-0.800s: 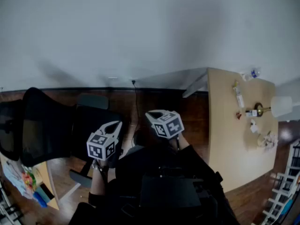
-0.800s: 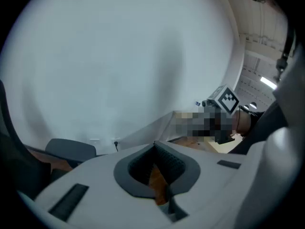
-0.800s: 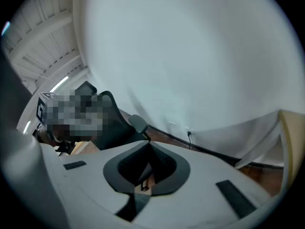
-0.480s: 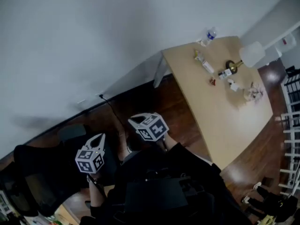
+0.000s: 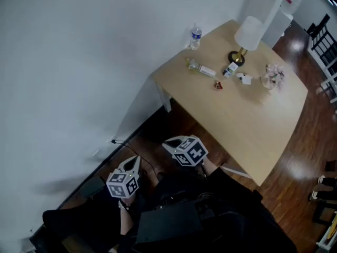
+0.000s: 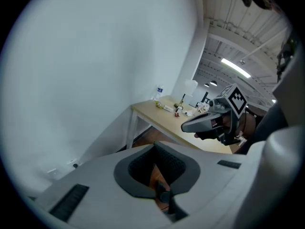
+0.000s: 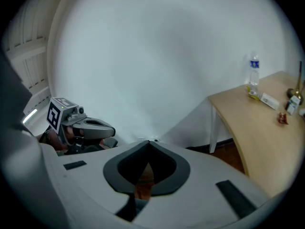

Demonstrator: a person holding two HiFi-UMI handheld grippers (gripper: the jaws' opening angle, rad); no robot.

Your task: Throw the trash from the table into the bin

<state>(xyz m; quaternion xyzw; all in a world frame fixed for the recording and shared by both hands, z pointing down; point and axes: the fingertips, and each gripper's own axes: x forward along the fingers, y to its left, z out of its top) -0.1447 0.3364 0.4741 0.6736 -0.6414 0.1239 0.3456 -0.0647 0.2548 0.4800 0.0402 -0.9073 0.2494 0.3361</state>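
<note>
Near: left gripper (image 5: 134, 162) and right gripper (image 5: 170, 143) still held close to the body, side by side. Both sets of jaws fully together, nothing between them.

Vs 0.8 s ago: head view has swung round. The worktop (image 5: 253, 120) was a strip at the right edge and now fills the upper right. The black chair has dropped to the bottom-left corner.

Trash is on the far half of the worktop, well apart from both jaws, up and right of the right gripper: white packet (image 5: 206, 71), red scrap (image 5: 217, 85), crumpled wad (image 5: 274, 76). The lamp (image 5: 246, 35) stands among them, with a water bottle (image 5: 196, 36) at the far corner by the wall (image 5: 79, 62).
</note>
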